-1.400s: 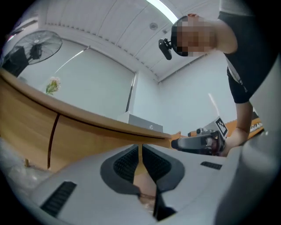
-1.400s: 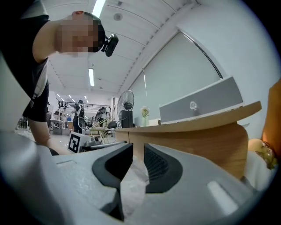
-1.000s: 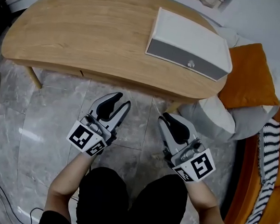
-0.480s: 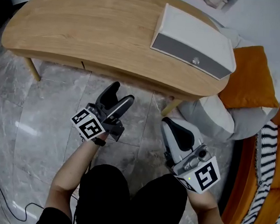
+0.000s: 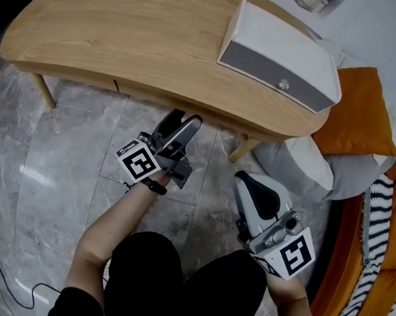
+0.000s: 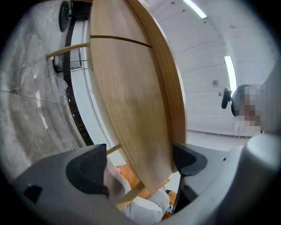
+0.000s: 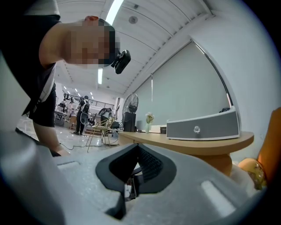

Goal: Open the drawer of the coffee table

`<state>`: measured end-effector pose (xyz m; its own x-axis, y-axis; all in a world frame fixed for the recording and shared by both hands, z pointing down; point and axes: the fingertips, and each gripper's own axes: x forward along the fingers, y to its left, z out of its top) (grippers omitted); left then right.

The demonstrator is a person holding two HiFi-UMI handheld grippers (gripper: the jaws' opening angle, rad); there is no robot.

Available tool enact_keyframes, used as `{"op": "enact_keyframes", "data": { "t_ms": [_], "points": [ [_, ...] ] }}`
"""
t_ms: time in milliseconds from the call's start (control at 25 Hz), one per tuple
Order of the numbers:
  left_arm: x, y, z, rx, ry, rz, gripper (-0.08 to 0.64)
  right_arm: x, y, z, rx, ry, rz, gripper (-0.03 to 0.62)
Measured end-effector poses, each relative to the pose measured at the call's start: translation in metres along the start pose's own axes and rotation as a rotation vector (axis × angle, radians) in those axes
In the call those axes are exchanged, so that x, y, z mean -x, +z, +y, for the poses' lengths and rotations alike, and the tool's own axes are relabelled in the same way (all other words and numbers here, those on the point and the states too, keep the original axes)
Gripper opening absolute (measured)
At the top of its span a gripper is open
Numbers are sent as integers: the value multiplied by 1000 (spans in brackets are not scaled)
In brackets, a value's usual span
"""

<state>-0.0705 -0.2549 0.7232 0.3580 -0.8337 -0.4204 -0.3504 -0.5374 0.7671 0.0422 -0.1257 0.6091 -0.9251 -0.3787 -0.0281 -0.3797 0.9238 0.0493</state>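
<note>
Wood fills the head view from 10 to 1 o'clock: a curved coffee table (image 5: 139,33) on slim legs over a grey marble floor (image 5: 47,162). Its drawer front (image 6: 131,110) runs under the near edge, shut flush, with one seam showing in the left gripper view. At 1 o'clock a white box (image 5: 281,51) with a grey face and a small knob (image 5: 283,84) sits on the tabletop.

The left gripper (image 5: 186,119) lies rolled onto its side near the centre, its tips just beside the table's near edge. Its jaws have just been opening and stand wide apart. In the left gripper view the drawer front and the tabletop rim fill the gap between them, with neither pad clearly pressing on the wood.

The right gripper (image 5: 247,182) hangs at 5 o'clock, well apart from the table, jaws together on nothing.

An orange cushion (image 5: 355,112) and a grey-and-white cushion (image 5: 300,162) lie at 3 o'clock.
</note>
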Motion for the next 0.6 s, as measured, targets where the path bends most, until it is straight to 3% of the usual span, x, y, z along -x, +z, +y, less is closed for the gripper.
{"op": "enact_keyframes", "data": {
  "t_ms": [240,320,360,600],
  "points": [
    [-9,0,4,140,-74,-27,429,9,3,0,18,-12,-1,5],
    [-10,0,7,188,-71,-42,352,8,3,3,19,-5,-2,5],
    [-10,-1,9,198,-67,-46,278,8,3,3,20,-5,0,5],
    [-6,-2,10,250,-93,-65,215,11,4,4,13,-14,-2,5]
  ]
}}
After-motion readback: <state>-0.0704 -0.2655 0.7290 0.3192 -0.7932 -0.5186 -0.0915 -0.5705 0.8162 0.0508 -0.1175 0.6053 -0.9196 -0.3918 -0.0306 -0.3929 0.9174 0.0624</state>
